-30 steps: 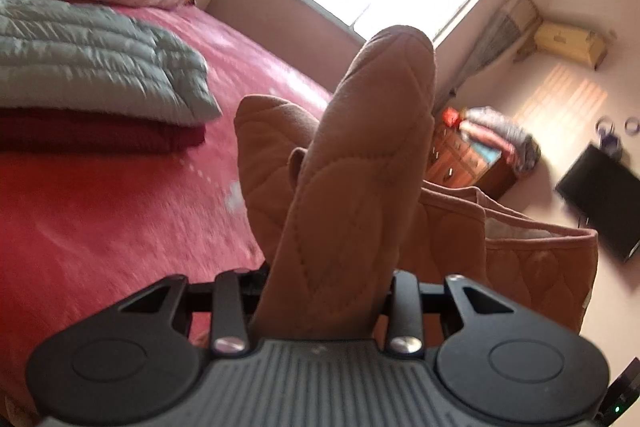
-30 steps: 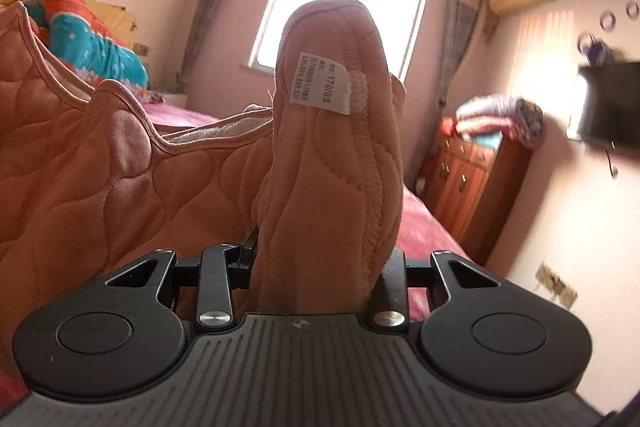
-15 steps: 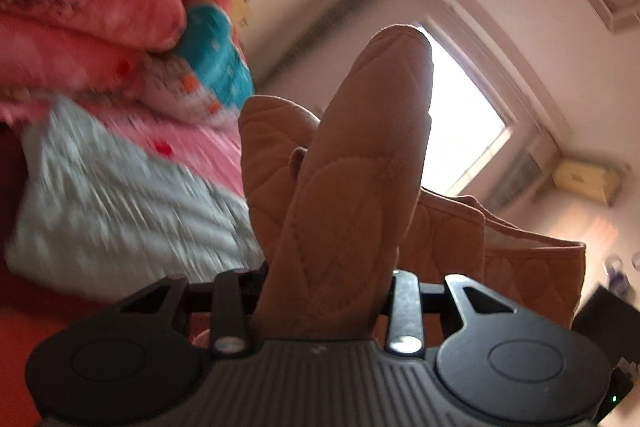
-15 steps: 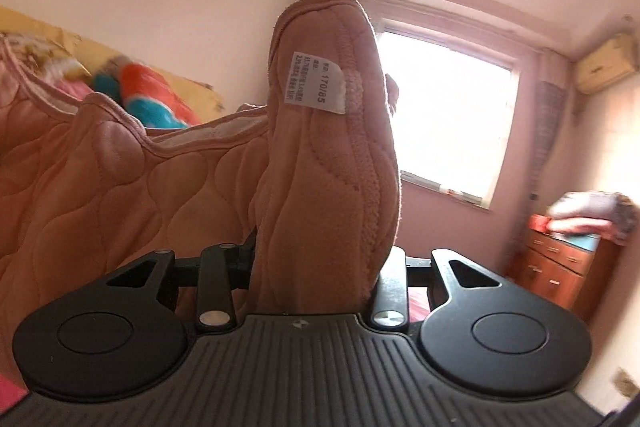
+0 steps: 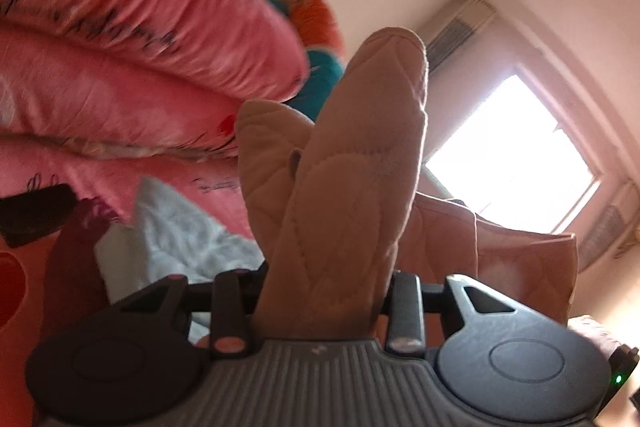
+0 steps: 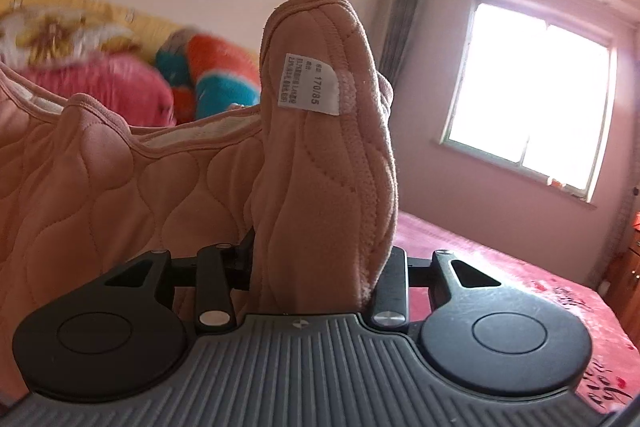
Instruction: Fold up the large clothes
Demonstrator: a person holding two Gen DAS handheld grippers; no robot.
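Left gripper [image 5: 320, 307] was clamped on a bunched fold of the quilted peach garment [image 5: 352, 195], held up before stacked pink quilts [image 5: 120, 75]. Right gripper [image 6: 316, 279] pinched the garment's labelled edge, jaws having just eased slightly wider; white size tag [image 6: 310, 85] faced the camera

Bunched peach quilted garment [image 5: 344, 195], aloft

A bed [image 6: 500, 259] with a pink patterned cover fills the room below the window. Pink quilts [image 5: 120, 75] are stacked on it, with a pale grey padded garment [image 5: 180, 239] just beside them.
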